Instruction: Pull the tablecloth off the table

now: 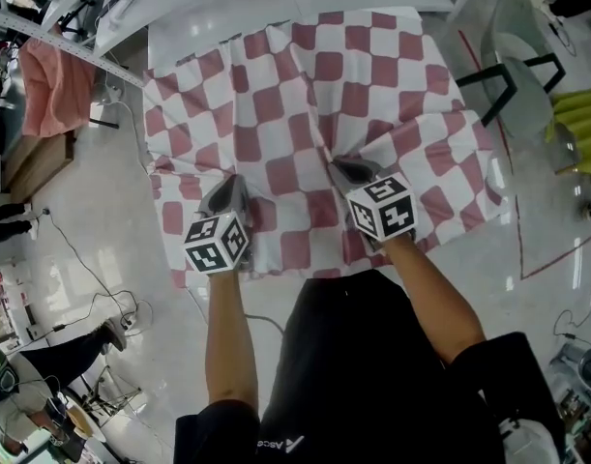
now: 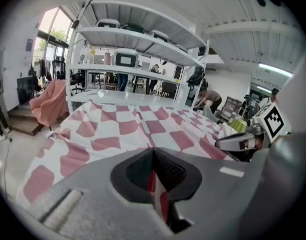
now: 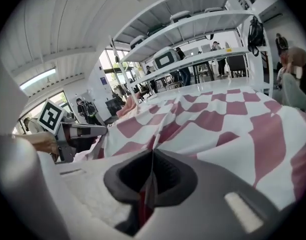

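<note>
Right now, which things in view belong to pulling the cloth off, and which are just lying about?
Job: tablecloth; table under it; left gripper and right gripper, both shut on the tablecloth.
Lying about: pink cloth; chair; yellow-green object; shelf rack.

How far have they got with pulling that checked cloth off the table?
Done: both grips are made. The left gripper and right gripper are each shut on a fold of the tablecloth near its front edge, where it puckers into ridges. In hand: the pull itself, seemingly barely begun. Left: nearly everything, as the cloth covers most of the table, with only a far strip bare.
</note>
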The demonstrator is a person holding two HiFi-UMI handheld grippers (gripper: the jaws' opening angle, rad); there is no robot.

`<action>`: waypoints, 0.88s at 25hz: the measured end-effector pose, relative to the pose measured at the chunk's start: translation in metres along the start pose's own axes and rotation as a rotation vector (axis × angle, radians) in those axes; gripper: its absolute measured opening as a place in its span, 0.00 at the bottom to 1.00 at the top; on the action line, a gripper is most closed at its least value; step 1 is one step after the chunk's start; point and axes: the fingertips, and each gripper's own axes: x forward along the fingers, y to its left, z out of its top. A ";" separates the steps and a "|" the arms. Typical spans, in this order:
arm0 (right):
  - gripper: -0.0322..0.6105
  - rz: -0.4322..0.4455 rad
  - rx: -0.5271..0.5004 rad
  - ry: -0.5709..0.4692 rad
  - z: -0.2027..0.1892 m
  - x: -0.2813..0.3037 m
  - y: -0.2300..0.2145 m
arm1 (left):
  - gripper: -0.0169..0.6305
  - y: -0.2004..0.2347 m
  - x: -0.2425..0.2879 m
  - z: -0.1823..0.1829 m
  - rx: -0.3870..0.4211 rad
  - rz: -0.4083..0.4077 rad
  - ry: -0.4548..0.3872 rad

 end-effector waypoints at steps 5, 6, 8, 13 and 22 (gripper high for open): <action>0.06 0.104 0.020 -0.065 0.012 -0.030 0.016 | 0.04 -0.025 -0.030 0.019 -0.019 -0.032 -0.104; 0.06 0.121 0.018 -0.075 0.014 -0.036 0.018 | 0.04 -0.032 -0.035 0.022 -0.019 -0.033 -0.121; 0.06 0.153 0.013 -0.094 0.019 -0.048 0.021 | 0.04 -0.040 -0.044 0.028 -0.033 -0.027 -0.151; 0.06 0.207 0.026 -0.138 0.020 -0.075 0.043 | 0.04 -0.051 -0.077 0.031 -0.027 -0.039 -0.198; 0.06 0.230 0.020 -0.238 -0.020 -0.127 0.105 | 0.04 -0.070 -0.166 0.001 -0.012 -0.097 -0.340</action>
